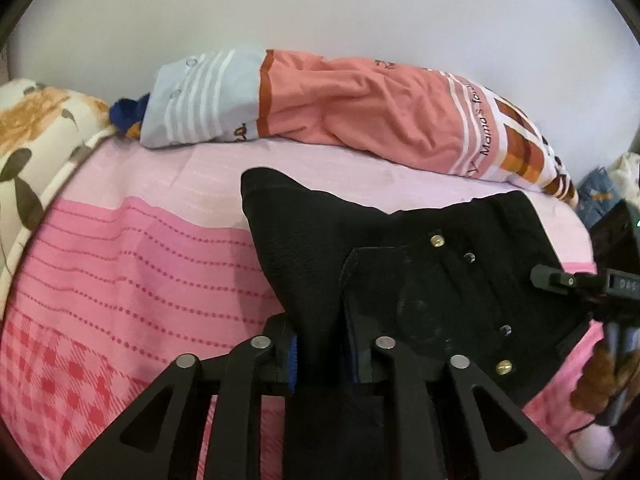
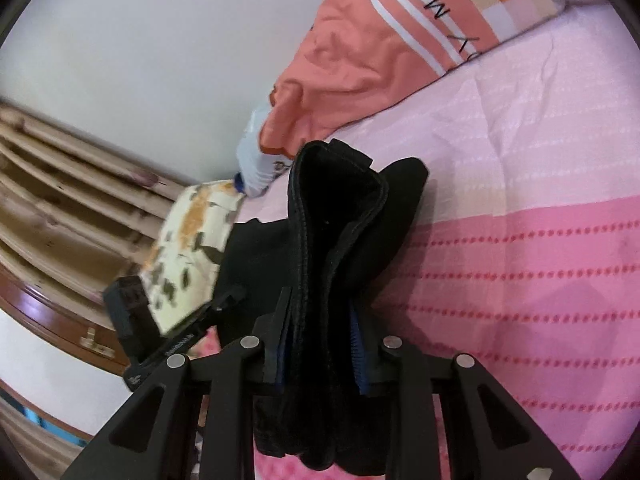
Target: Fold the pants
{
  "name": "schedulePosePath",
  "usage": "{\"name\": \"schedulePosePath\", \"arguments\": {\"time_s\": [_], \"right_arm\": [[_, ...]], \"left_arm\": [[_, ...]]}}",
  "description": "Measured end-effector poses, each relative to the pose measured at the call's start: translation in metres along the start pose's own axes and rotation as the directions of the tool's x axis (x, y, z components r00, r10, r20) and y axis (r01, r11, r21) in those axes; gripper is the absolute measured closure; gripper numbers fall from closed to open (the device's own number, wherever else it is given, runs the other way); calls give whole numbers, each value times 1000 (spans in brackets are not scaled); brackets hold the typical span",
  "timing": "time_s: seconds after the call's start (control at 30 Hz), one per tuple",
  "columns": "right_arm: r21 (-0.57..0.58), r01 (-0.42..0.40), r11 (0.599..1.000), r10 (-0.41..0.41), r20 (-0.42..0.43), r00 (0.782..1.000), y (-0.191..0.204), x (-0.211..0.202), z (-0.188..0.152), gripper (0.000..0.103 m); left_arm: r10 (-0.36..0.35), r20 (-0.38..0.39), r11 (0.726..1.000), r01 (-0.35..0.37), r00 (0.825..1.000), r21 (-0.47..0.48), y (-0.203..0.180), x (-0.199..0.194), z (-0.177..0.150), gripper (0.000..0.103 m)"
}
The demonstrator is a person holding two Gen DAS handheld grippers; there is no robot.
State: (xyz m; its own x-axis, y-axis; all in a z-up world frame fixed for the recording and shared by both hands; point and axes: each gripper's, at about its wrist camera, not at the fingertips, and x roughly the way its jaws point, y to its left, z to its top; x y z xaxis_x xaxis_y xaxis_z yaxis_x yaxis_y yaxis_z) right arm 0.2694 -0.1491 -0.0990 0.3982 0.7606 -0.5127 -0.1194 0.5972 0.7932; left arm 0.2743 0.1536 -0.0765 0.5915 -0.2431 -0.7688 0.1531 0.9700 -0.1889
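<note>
The black pants [image 1: 320, 224] hang lifted above the pink bed. My left gripper [image 1: 322, 360] is shut on a bunched part of the black fabric, which stretches right toward my right gripper's body [image 1: 580, 284] at the right edge. In the right wrist view, my right gripper [image 2: 320, 356] is shut on a thick folded bundle of the pants [image 2: 340, 220] that stands up between the fingers. My left gripper's body [image 2: 132, 312] shows at the lower left there, with fabric running to it.
A pink striped and checked bedsheet [image 1: 140, 264] covers the bed. A long salmon and light-blue pillow [image 1: 340, 108] lies along the white wall. A floral pillow [image 1: 36, 132] sits at the left. A wooden headboard [image 2: 60, 200] shows in the right wrist view.
</note>
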Motion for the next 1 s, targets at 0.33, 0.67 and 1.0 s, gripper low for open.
{"name": "schedulePosePath", "arguments": {"time_s": [0.33,0.67,1.0], "right_arm": [[-161,248,955,-220,171,960,37,-34,-22,67],[-280,376,883,-278,333,901,102,-75,-73,34],[-241,472,848,-348,418,839,121,-96,-97,15]], "left_arm": [[277,163,961,-273,947,-49,-9,-37,-5,18],[309,323,941,-336,894,29,-68,-104,-17,6],[280,371,950,-310,886,23,-102,-145,-32,4]]}}
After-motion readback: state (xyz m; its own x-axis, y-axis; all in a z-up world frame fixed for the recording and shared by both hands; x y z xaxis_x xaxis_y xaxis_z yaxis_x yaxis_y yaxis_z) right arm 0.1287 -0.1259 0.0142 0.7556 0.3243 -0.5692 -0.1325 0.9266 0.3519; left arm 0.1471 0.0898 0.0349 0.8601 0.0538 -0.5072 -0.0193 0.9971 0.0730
